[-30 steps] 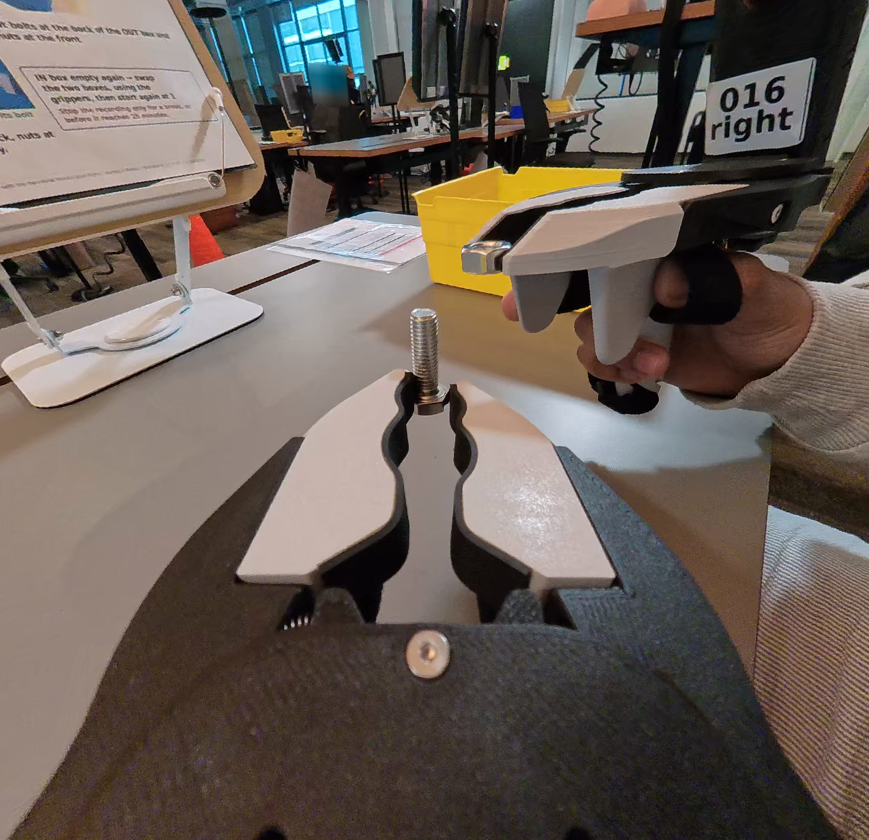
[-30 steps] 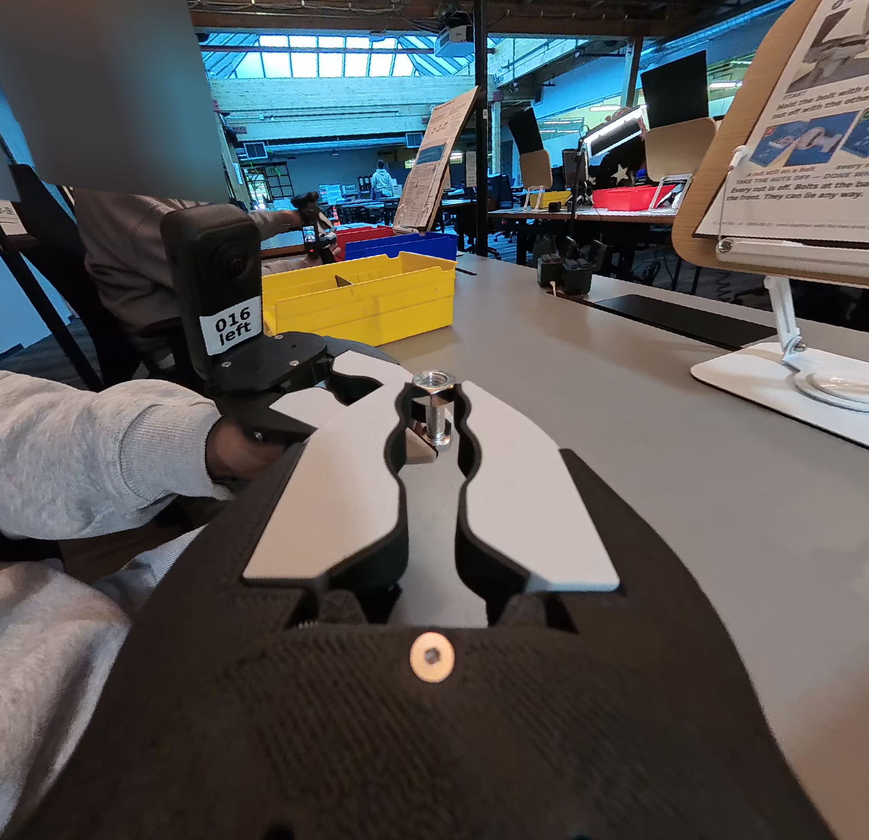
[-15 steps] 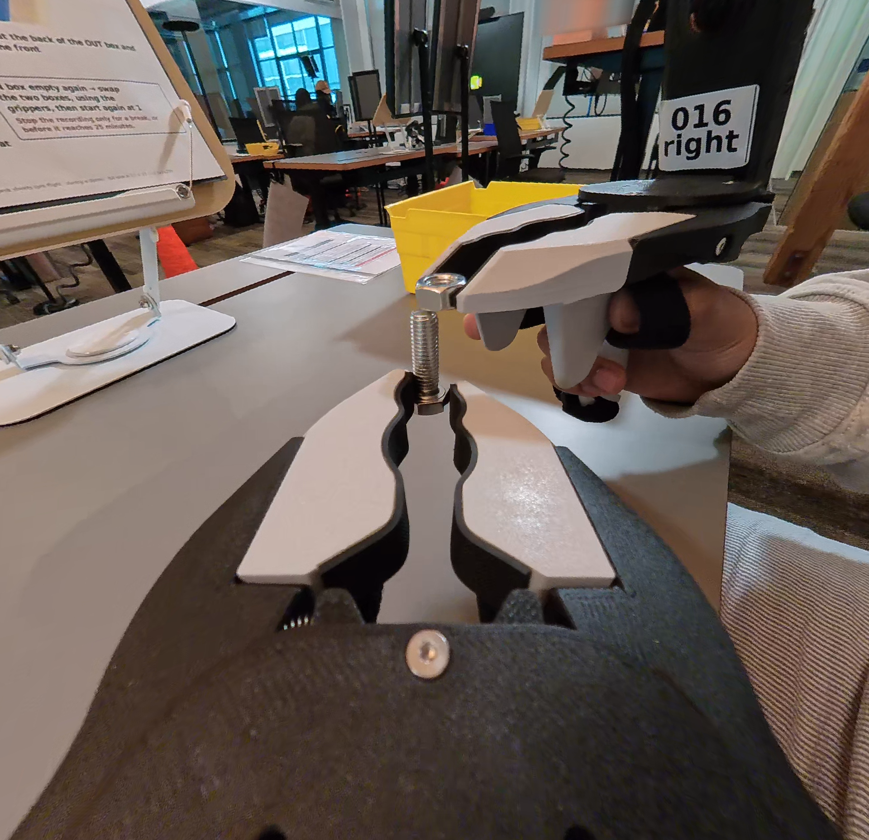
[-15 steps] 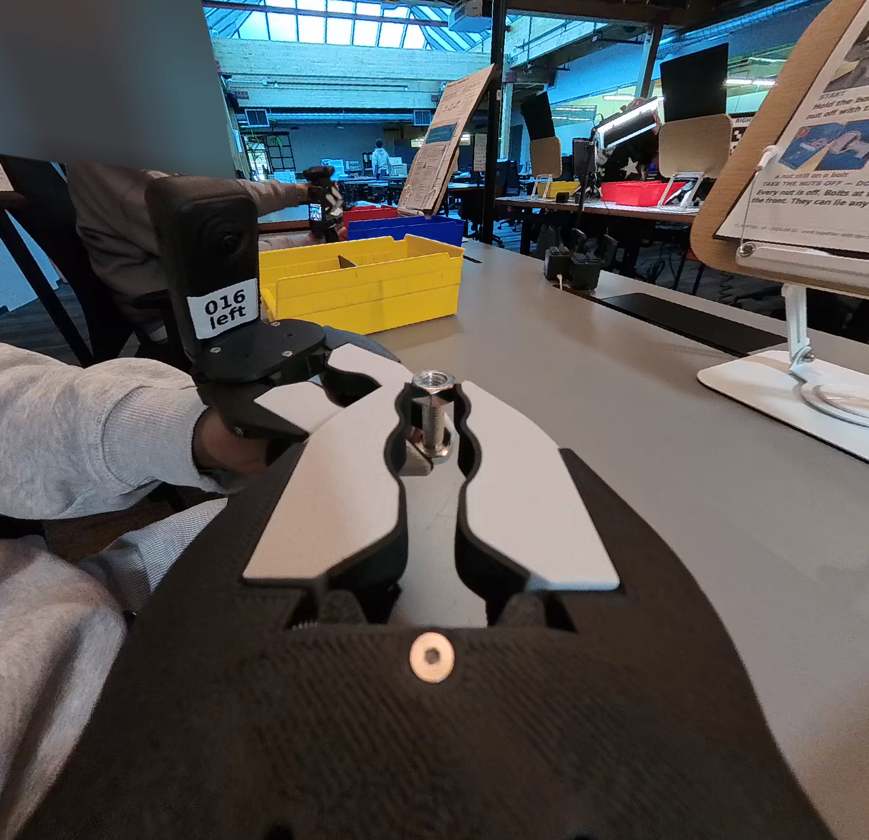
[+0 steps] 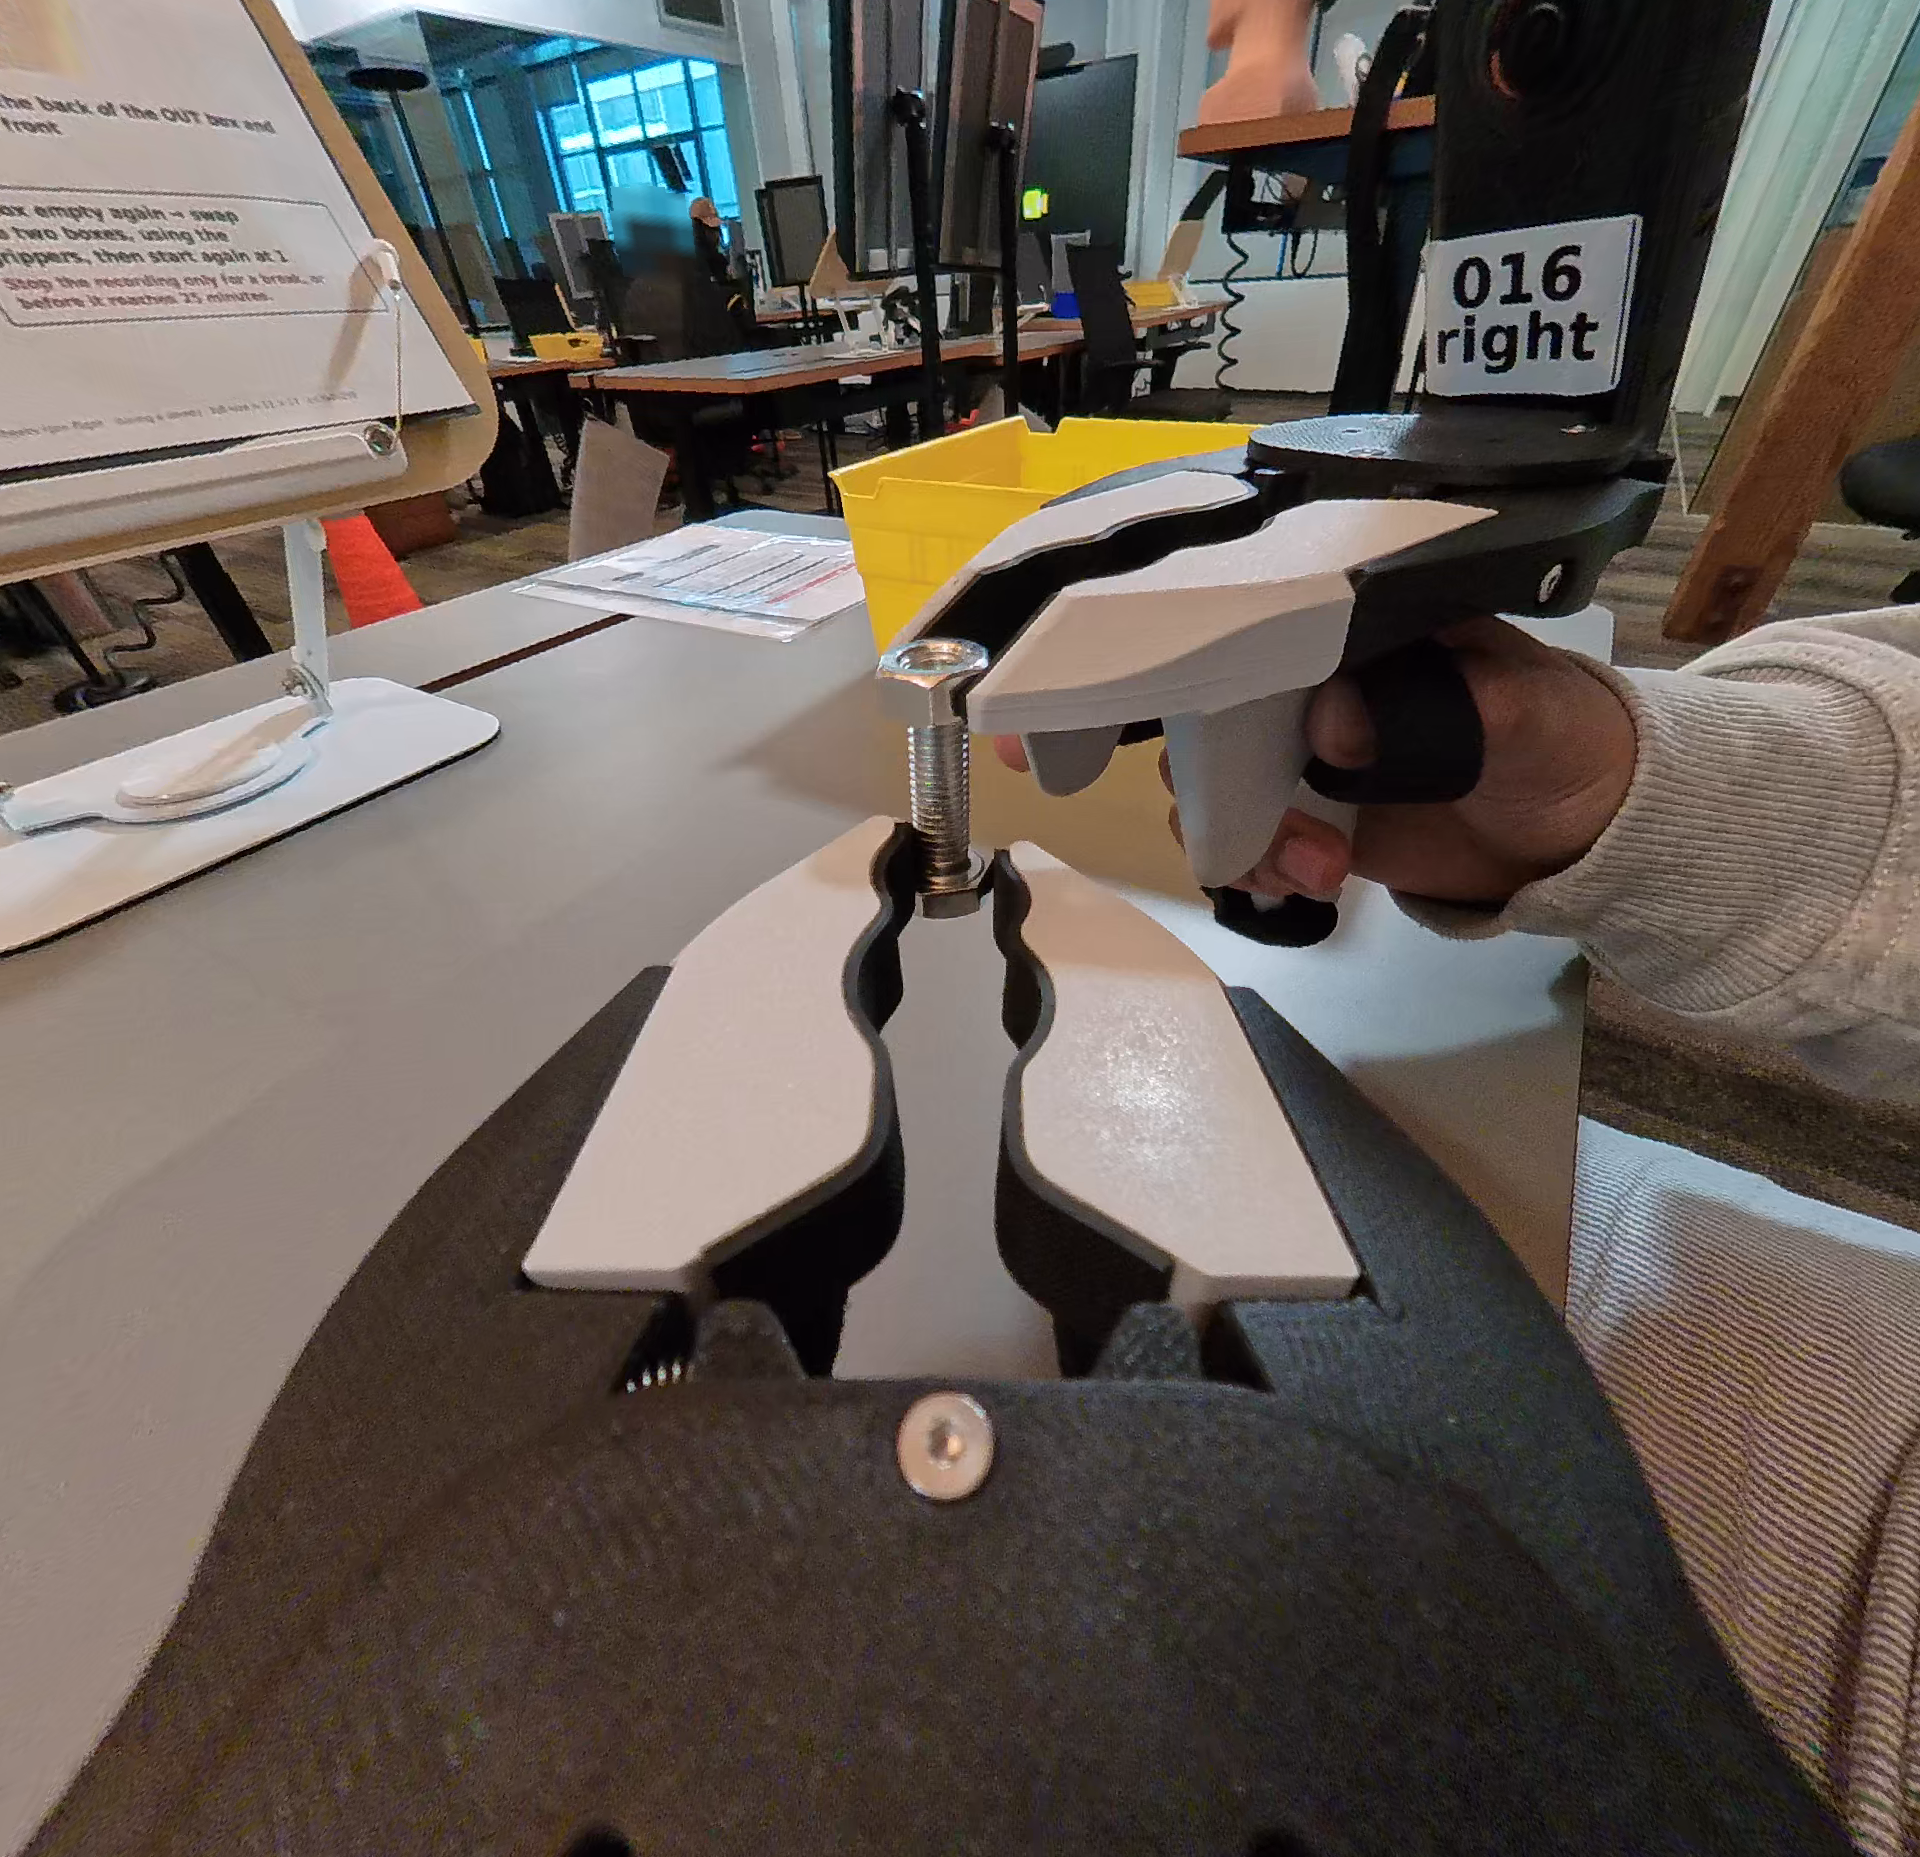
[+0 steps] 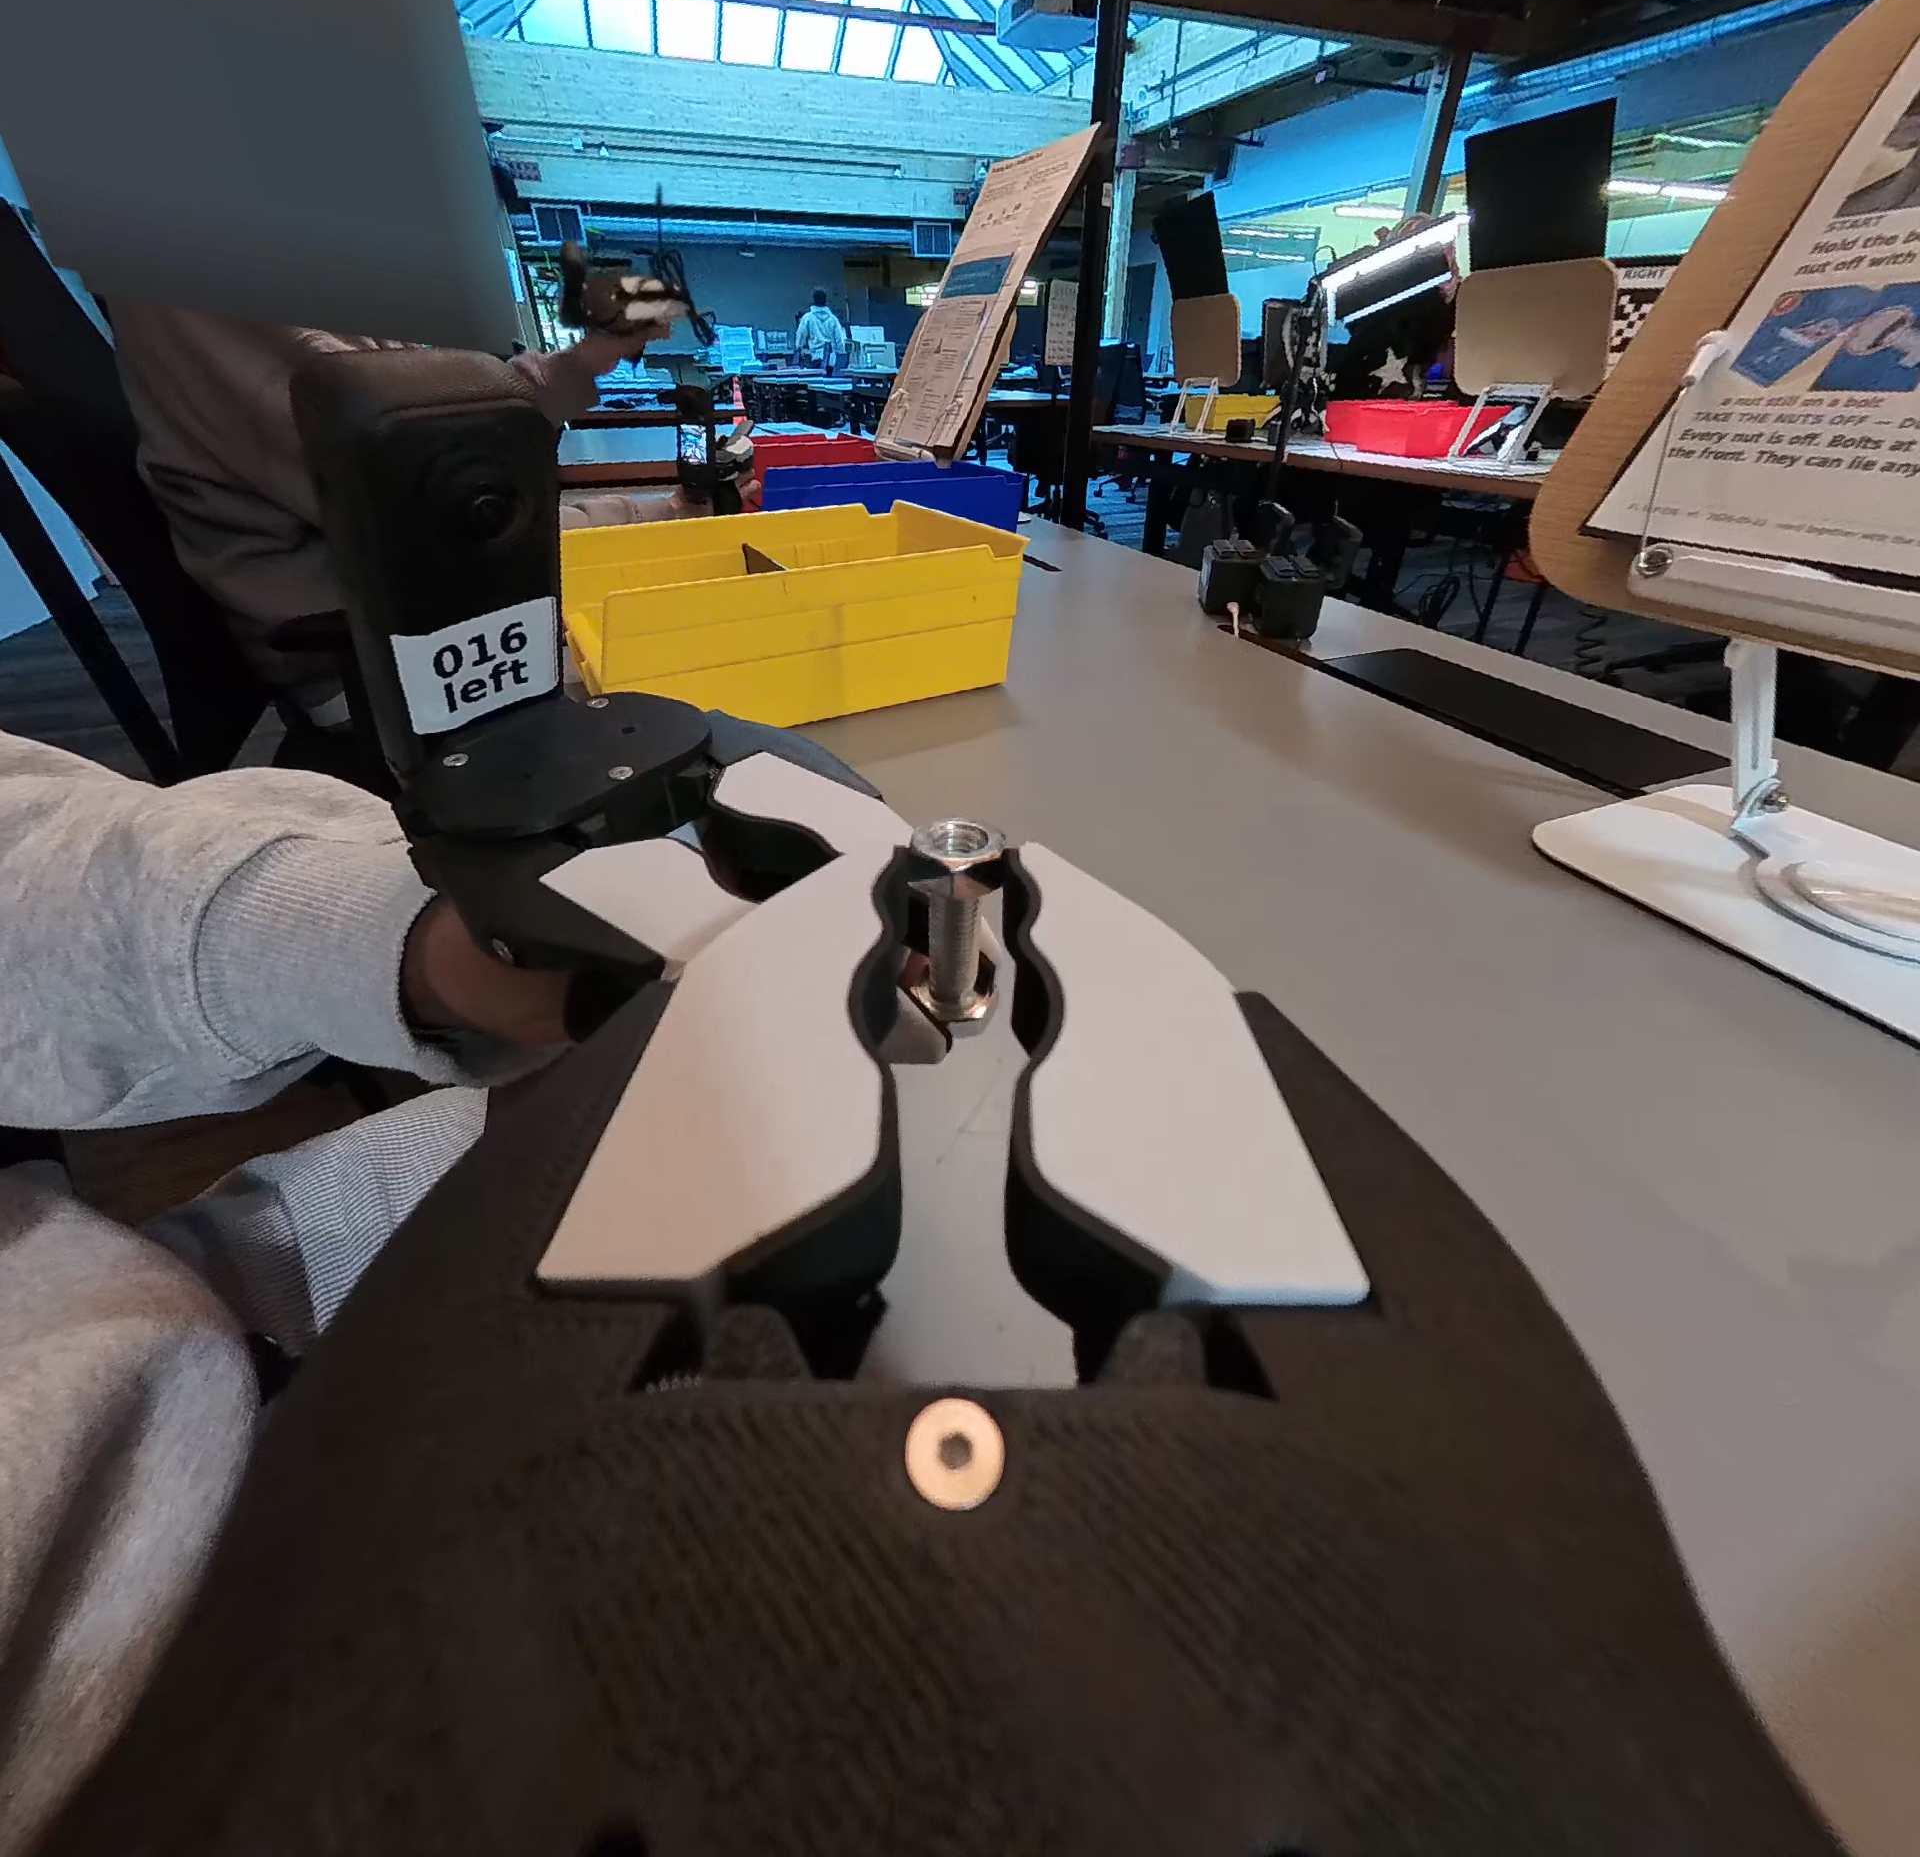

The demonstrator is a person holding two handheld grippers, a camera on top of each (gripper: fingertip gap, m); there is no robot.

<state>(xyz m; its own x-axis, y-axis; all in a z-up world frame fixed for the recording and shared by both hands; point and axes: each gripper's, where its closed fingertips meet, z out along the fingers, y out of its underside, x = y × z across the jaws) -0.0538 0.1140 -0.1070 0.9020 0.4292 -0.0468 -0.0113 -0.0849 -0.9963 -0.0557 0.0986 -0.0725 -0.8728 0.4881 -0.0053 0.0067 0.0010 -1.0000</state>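
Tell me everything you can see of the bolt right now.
The bolt is bright, silvery metal with a threaded shank, standing upright above the grey table. Its hex head sits low, clamped in the left hand-held gripper. A hex nut of the same metal sits at its top end, pinched by the right hand-held gripper.
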